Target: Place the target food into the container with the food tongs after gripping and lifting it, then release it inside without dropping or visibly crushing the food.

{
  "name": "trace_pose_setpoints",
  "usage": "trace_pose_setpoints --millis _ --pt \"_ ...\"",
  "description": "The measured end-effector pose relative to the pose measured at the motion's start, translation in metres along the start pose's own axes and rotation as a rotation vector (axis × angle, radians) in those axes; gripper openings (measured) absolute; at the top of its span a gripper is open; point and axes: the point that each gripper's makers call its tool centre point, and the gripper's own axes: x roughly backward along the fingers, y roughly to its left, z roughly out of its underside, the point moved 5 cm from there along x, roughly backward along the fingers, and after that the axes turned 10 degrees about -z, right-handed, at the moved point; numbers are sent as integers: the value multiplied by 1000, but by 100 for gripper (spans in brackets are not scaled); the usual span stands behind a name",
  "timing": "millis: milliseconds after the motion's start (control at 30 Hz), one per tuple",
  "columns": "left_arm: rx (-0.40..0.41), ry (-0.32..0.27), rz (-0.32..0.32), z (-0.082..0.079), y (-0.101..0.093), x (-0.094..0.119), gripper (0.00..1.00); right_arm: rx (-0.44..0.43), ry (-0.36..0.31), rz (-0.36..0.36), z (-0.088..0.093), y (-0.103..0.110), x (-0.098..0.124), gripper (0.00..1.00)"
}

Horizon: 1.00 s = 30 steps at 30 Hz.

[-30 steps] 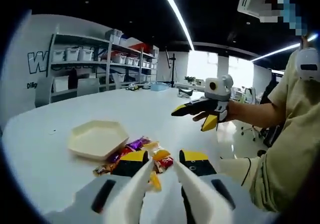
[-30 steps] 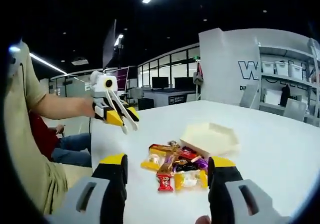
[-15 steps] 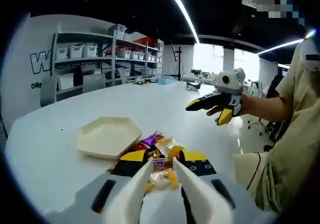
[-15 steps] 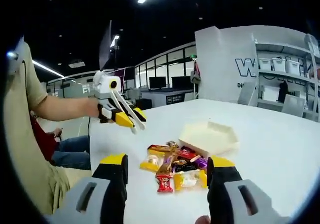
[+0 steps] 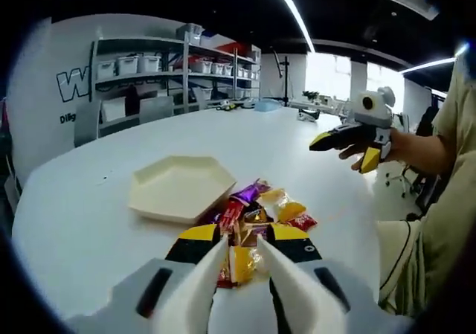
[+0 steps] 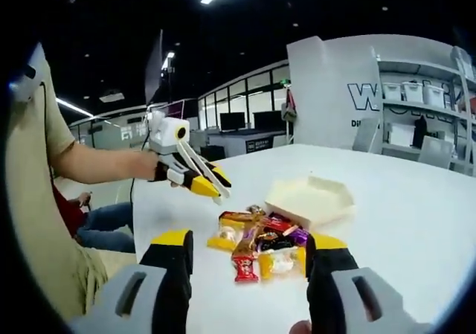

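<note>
table (image 5: 89,222) surface is white and carries a cream hexagonal container (image 5: 182,187) with a loose pile of wrapped snacks (image 5: 256,219) touching its rim at the 4 o'clock side in the left gripper view. the container holds no snack.

left gripper (image 5: 239,263) rises from 6 o'clock of the left gripper view. white food tongs (image 5: 223,289) are mounted along its jaws, and the two tong arms converge toward the near edge of the pile. the tips stand slightly apart, with a yellow wrapped snack (image 5: 242,263) visible in the gap between them; whether the tips press on it cannot be told. in the right gripper view the left gripper (image 6: 210,189) hangs above the table at 10 o'clock of the pile (image 6: 260,241), with its tong tips pointed down toward the snacks, near them but not touching.

right gripper (image 6: 249,263) rises from 6 o'clock of the right gripper view with its jaws spread wide and nothing between them; the pile lies on the table beyond the gap, and the container (image 6: 309,200) sits at 1 o'clock of the pile. in the left gripper view the right gripper (image 5: 349,137) is held in a hand (image 5: 372,152) above the table at 2 o'clock, well apart from the snacks.

shelving (image 5: 171,74) with white bins stands beyond the table.
</note>
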Motion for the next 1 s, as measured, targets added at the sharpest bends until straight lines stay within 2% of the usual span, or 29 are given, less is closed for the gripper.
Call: trace_pose_setpoints --millis 200,367,1000 --pt "26 18 -16 5 4 -13 24 16 20 30 5 0 -2 59" --pt "23 35 -41 6 10 -20 24 10 16 32 3 -2 -5 60" --pt "37 89 -50 18 12 -34 24 13 27 52 -8 -11 -10 64"
